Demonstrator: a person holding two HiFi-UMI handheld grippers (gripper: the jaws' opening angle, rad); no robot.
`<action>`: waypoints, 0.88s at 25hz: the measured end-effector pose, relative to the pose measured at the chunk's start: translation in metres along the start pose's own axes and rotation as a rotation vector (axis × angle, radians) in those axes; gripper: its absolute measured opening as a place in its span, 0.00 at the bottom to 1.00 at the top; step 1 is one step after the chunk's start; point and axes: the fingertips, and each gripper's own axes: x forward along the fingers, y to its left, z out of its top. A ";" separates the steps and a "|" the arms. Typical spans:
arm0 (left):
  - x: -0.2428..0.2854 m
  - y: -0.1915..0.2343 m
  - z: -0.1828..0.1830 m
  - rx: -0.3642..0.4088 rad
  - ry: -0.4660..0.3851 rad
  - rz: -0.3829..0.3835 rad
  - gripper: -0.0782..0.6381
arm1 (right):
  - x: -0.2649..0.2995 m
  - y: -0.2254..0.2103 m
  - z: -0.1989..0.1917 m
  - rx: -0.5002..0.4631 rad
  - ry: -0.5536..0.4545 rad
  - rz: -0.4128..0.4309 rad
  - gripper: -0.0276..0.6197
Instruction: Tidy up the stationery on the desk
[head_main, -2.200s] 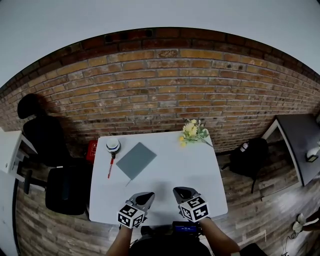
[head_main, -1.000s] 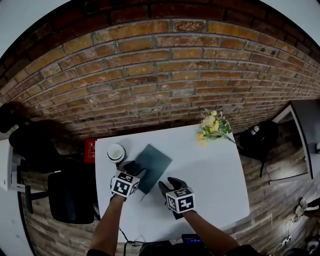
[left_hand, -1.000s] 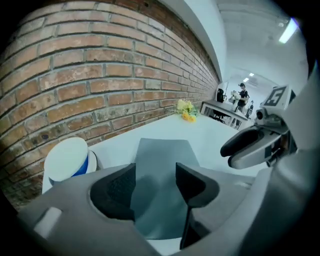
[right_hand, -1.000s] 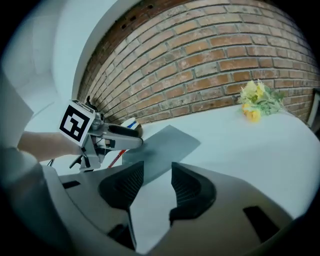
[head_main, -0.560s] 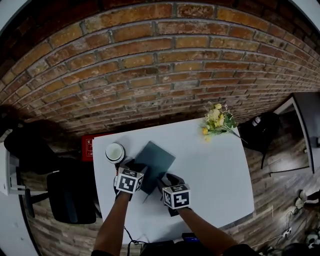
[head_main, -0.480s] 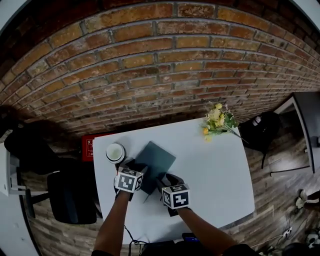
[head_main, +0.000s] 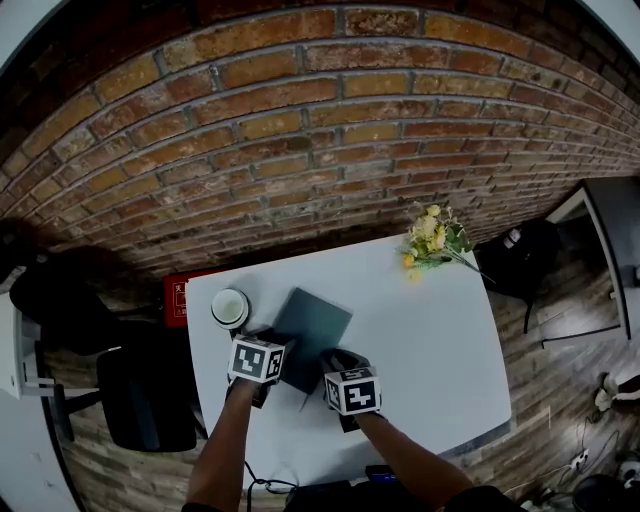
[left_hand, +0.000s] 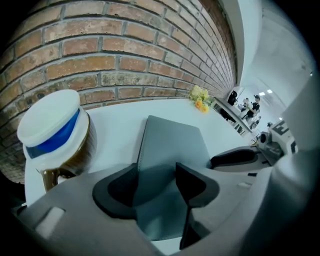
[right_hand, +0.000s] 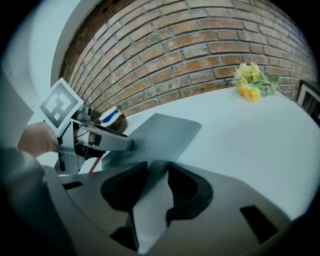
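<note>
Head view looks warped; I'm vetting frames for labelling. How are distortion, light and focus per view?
Head view: heavy fisheye bows the red brick wall; corners dim. Left gripper view: the white-capped brown container is soft. Right gripper view: black vignette edges, even light on the grey notebook.

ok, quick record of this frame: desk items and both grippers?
desk: white, by brick wall
notebook: grey, closed, flat on desk
jar: white lid, left of notebook, apart from it
flowers: yellow, far right corner
left gripper: open, over notebook's near edge
right gripper: open, fingers just been closing, notebook's corner between them, not pinched
</note>
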 end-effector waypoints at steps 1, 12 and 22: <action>-0.001 -0.004 -0.003 -0.005 0.003 -0.003 0.45 | -0.002 -0.003 -0.001 -0.004 0.000 0.001 0.25; -0.010 -0.065 -0.047 -0.135 -0.079 -0.007 0.37 | -0.038 -0.041 -0.025 -0.077 0.030 0.035 0.22; -0.008 -0.147 -0.087 -0.229 -0.123 -0.048 0.32 | -0.086 -0.085 -0.059 -0.152 0.062 0.064 0.19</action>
